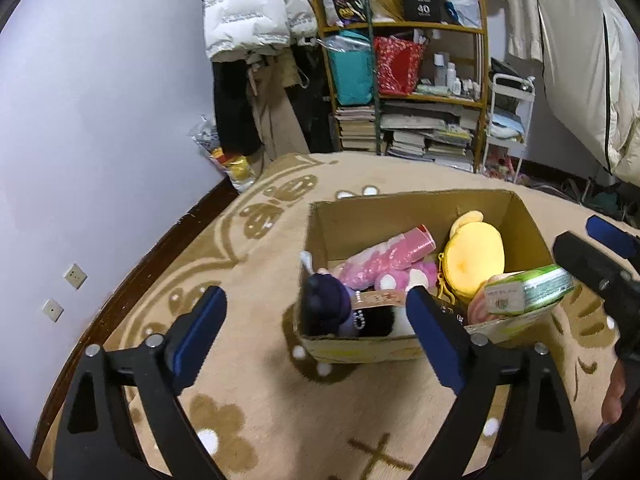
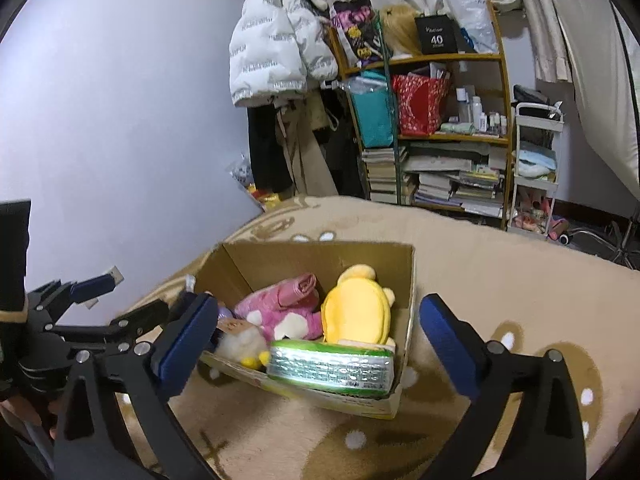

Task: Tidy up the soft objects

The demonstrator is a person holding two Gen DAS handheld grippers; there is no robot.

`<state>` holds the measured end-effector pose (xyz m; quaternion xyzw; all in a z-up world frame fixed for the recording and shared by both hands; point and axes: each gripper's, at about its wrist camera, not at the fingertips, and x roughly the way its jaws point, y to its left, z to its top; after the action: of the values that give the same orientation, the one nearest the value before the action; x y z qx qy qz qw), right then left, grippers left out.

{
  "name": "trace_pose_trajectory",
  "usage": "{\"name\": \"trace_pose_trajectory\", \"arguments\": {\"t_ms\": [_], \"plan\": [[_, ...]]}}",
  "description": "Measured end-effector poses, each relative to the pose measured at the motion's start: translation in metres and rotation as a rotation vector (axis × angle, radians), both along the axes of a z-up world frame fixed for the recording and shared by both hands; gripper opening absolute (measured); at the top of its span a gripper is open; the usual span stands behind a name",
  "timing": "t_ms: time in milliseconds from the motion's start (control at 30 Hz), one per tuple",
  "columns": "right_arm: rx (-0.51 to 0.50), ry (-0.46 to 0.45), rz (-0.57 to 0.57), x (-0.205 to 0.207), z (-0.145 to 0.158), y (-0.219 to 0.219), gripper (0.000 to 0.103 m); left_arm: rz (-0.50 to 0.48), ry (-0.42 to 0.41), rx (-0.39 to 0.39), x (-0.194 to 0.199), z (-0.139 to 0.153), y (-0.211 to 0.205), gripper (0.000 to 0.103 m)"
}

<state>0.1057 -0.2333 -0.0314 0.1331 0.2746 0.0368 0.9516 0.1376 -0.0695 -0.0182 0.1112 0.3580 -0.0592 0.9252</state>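
Left wrist: left gripper [image 1: 316, 320] fingers spread above cardboard box [image 1: 524, 216].

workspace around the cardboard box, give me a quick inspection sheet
surface: beige patterned rug.
job's things: open cardboard box holding yellow plush, pink plush, dark-haired doll, green tissue pack.
clutter: stuffed bookshelf, white jacket, white cart.
grippers: left claw open, empty; right claw open, empty.
cables: nothing seen.
surroundings: pale wall, two outlets.
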Motion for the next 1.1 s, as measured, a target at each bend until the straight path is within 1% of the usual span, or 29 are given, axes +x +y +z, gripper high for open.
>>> {"name": "trace_pose_trajectory", "arguments": {"t_ms": [267, 467, 867, 1100], "plan": [[0.016, -0.06, -0.03, -0.03, 0.035, -0.007, 0.103, 0.049, -0.091, -0.013, -0.034, 0.031, 0.022, 0.101], [-0.007, -0.085, -0.031, -0.051, 0.053, 0.0, 0.103, 0.06, -0.142, -0.033, -0.059, 0.051, 0.033, 0.101], [-0.053, -0.096, -0.021, -0.091, 0.069, 0.011, 0.103, 0.025, -0.198, -0.017, -0.112, 0.069, 0.042, 0.102], [-0.057, -0.086, -0.026, -0.103, 0.066, 0.015, 0.103, 0.019, -0.195, -0.017, -0.124, 0.068, 0.043, 0.102]]}}
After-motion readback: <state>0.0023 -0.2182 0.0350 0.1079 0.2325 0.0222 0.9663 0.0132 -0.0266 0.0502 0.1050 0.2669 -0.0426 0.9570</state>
